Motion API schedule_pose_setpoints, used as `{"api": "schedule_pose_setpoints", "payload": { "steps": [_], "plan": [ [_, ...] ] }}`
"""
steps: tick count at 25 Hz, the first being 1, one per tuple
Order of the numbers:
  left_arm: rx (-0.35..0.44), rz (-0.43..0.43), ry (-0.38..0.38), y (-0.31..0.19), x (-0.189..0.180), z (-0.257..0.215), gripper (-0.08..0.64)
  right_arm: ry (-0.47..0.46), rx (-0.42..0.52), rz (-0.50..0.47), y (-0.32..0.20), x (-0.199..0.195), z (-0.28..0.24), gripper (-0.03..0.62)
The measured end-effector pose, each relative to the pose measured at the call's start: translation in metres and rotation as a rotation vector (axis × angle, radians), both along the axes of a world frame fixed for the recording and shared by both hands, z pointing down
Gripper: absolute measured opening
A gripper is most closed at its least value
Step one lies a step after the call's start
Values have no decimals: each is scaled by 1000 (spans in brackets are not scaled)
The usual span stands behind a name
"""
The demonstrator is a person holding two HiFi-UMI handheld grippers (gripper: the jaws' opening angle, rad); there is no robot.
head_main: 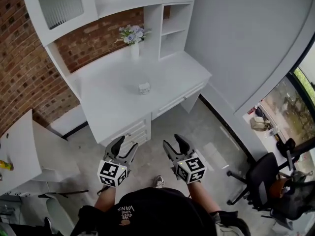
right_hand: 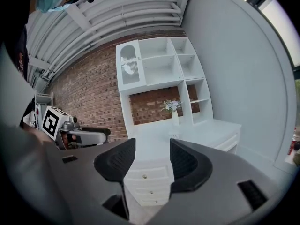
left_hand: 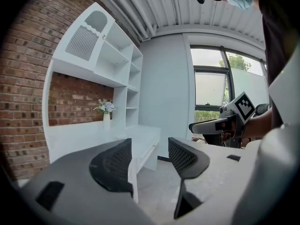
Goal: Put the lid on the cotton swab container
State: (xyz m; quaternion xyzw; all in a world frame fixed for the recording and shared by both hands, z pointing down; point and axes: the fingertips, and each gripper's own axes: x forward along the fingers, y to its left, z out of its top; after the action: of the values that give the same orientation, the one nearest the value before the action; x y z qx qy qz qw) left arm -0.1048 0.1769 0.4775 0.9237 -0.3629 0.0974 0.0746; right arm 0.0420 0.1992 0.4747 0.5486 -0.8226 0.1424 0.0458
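The small pale cotton swab container sits near the middle of the white bench. It is far ahead of us. A white vase with pale flowers stands farther back, close to the wall.

We think the container is very light. It looks like hard, smooth plastic, so it could slip or tip over if we push it. We think it is best to take it gently by its two sides, low down. The lid is likely thin and light too. We would take it by its edges and keep it flat. The container is too small here for us to tell the lid from the box, or to see if the lid is on.

Our left gripper is wide, and nothing is between its jaws. Our right gripper is wide too, with nothing in it. Both hang over the floor, near us, on the near side of the bench's drawers. The container is well apart from both. It lies far ahead, about in line with the gap between the two. In the right gripper view it is a tiny speck just above the right gripper.
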Motion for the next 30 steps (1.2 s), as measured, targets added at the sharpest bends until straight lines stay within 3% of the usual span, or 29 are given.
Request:
{"api": "schedule_pose_setpoints", "payload": {
  "steps": [5, 12, 30],
  "plan": [
    [-5, -69, 2, -19, 21, 5, 227, 20, -4, -73, -25, 25, 5, 206],
    [-26, -99, -30, -47, 32, 12, 227, 11, -23, -121, -59, 36, 14, 209],
    [-49, 1, -43, -206, 46, 22, 227, 44, -64, -99, -208, 24, 30, 212]
  ]
}}
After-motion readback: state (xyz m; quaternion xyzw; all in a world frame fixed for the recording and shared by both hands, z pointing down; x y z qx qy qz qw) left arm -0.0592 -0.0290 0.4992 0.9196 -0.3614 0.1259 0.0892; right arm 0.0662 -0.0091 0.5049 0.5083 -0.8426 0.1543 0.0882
